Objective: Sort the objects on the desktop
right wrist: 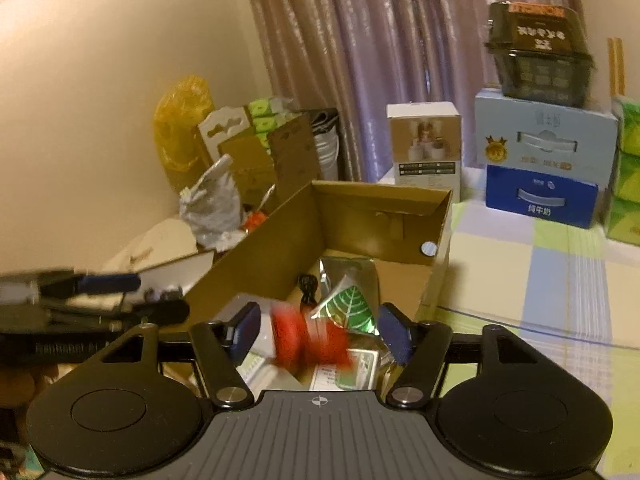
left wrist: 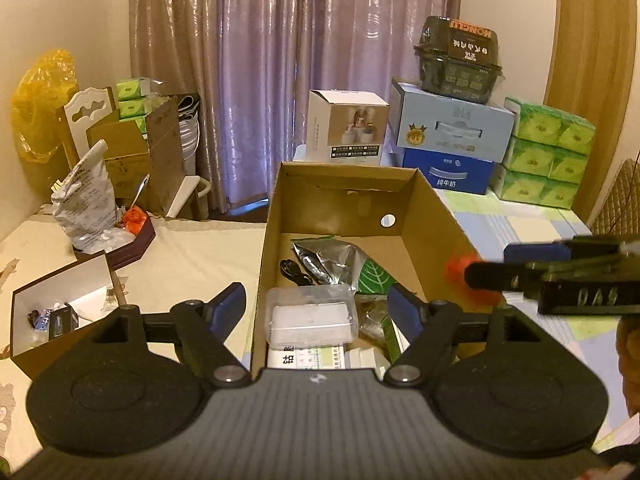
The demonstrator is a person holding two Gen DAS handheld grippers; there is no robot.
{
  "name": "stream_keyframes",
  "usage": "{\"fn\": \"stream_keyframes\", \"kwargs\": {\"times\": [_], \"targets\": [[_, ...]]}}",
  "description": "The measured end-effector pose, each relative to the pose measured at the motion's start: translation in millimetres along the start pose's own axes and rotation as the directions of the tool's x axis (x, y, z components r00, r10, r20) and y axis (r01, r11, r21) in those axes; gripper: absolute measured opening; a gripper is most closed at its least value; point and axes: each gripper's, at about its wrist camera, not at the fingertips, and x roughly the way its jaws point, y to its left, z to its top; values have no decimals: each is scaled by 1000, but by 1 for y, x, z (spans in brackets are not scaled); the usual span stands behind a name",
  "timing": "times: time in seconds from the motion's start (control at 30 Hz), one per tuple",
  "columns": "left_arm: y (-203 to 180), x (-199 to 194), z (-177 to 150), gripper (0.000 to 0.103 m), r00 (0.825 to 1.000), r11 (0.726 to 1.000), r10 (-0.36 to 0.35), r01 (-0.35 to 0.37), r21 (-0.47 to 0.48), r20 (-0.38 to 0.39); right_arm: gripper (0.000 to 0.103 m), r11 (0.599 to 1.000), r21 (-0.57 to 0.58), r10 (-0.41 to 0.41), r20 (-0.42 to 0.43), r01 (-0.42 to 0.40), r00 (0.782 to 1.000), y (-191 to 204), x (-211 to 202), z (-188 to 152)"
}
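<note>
My right gripper (right wrist: 316, 334) has its fingers spread wide around a blurred red spool-shaped object (right wrist: 310, 342), seemingly loose over the open brown cardboard box (right wrist: 280, 248). My left gripper (left wrist: 316, 304) hangs wide open and empty above that box. I judge the spool light, rigid and prone to roll; grip across its narrow middle.

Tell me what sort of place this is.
Probably a room in a home, used partly for storage. Long curtains hang behind; stacked tissue packs and milk cartons sit on a checked cloth, beside an open cardboard box of household odds.
</note>
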Motion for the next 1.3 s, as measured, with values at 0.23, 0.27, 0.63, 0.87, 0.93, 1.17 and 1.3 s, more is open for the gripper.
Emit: {"fn": "stream_keyframes", "kwargs": {"times": [0.23,0.27,0.63,0.87,0.93,1.17,1.3], "targets": [[-1,-4,-6,75,1000,1000,5,-5,6,-8,63,999,41,-23,8,23,1000,-11,-10,-1],[-2,-5,-7,76,1000,1000,4,-4,5,-9,64,998,50,-25,6,25,1000,-13,-13,-2],[-24,-28,-12,96,1000,999,-11,11,44,7,95,997,74,-37,4,37,999,-8,-45,-12],[-36,-50,-15,102,1000,999,6,-6,46,-1,101,993,93,-77,4,76,997,-3,-67,-20],[-39,-57,-18,102,1000,999,12,-12,41,-6,101,991,107,-83,-4,83,997,-2,-75,-24],[-52,-85,-30,102,1000,1000,24,-24,18,-10,101,984,129,-117,-30,120,993,4,-104,-41],[-57,-101,-37,102,1000,1000,5,-5,-27,-3,101,981,130,-144,-20,145,989,9,-123,-53]]}}
